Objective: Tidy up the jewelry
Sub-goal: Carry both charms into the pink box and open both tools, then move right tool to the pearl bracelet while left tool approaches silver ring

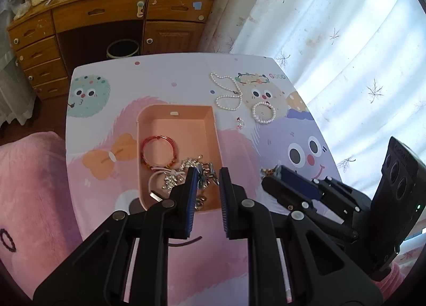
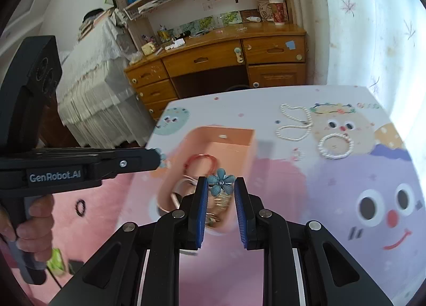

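A pink tray (image 1: 213, 130) on the cartoon tablecloth holds a red bangle (image 1: 158, 152), a white hair tie and silver pieces. My left gripper (image 1: 209, 175) hovers over the tray's near end, jaws slightly apart, with a blue flower piece (image 1: 200, 178) against its left finger. My right gripper (image 2: 221, 186) is shut on a blue flower clip (image 2: 220, 181), held above the table right of the tray (image 2: 247, 146). A pearl necklace (image 1: 227, 91), a pearl bracelet (image 1: 263, 112) and a small pink ring (image 1: 240, 122) lie on the cloth beyond.
A wooden desk (image 1: 106, 21) with drawers stands behind the table (image 1: 173, 77), with a dark bin (image 1: 123, 49) under it. White curtains (image 1: 332, 26) hang at the right. A pink blanket (image 1: 29, 186) lies at the left.
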The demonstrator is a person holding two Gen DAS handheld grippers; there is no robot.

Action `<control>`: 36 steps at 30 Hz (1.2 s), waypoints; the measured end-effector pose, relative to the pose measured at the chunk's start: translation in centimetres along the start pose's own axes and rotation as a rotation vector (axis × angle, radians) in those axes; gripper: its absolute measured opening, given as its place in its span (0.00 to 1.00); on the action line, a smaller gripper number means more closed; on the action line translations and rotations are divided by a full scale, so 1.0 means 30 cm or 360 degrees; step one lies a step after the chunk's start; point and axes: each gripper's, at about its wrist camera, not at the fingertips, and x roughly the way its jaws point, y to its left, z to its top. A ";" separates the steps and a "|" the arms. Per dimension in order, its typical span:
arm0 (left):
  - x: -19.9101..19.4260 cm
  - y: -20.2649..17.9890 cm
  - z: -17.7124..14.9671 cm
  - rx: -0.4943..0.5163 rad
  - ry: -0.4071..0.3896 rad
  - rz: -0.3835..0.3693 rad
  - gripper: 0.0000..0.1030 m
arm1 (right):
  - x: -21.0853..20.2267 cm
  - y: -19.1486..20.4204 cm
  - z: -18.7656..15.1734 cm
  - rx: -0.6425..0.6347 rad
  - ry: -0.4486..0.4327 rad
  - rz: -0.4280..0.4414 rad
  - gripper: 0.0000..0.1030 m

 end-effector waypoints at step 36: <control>0.175 -0.142 -0.067 -0.0124 0.0246 0.0035 0.44 | -0.017 -0.528 -0.137 0.0693 0.0378 -0.0161 0.48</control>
